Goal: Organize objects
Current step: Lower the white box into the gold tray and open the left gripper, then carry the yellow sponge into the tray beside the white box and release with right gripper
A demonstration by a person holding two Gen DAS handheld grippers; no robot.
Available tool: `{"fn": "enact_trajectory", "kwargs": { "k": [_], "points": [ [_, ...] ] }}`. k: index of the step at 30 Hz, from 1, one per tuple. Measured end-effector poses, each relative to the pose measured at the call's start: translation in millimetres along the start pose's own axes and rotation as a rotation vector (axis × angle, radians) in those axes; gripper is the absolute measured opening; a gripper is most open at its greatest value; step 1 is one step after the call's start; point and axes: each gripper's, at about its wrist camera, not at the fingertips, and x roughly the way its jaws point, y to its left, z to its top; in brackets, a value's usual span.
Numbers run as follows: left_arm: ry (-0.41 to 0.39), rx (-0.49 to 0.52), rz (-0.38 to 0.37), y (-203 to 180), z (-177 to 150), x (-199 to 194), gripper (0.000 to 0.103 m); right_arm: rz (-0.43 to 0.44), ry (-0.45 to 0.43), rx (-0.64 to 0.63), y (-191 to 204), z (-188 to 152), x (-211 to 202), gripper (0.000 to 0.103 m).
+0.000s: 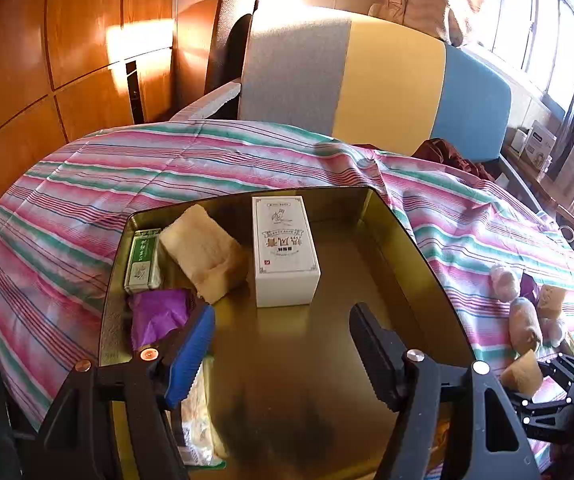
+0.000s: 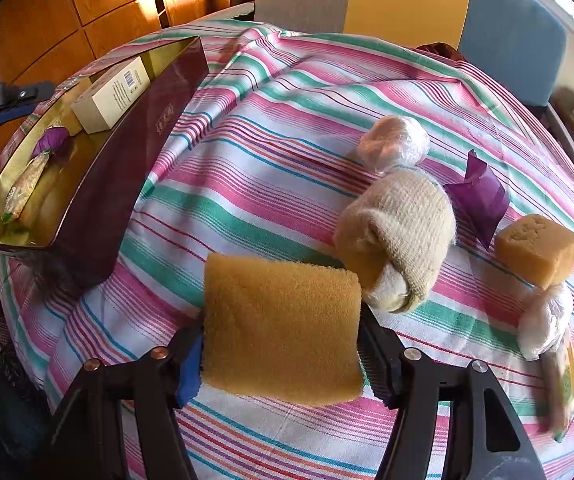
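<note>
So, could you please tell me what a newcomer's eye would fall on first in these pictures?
Probably the yellow sponge clamped in the right claw, low over the pink and green striped cloth. Next, the white box standing in the gold-lined tin, beyond the open, empty left claw.

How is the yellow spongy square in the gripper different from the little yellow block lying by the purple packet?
The spongy square is wide, flat and fuzzy; the little block is a small chunky cube. The spongy square is clamped in the right gripper above the striped cloth; the little block lies loose on it. Both are yellowish and sponge-like.
</note>
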Motion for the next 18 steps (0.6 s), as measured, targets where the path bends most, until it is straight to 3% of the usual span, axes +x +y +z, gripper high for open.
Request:
{"fn": "enact_trajectory", "kwargs": {
  "k": [9,18],
  "points": [
    [-0.045,0.014,0.013,11.4,-21.9,-33.7,0.071,0.012,-0.018,0.017,-1.5,-3.9,-1.4,0.066],
    [-0.036,-0.004,-0.015,24.8,-34.1,-40.3,0.071,-0.012,-0.04,0.04,0.5,-6.4,-2.1,0.066]
  ]
}}
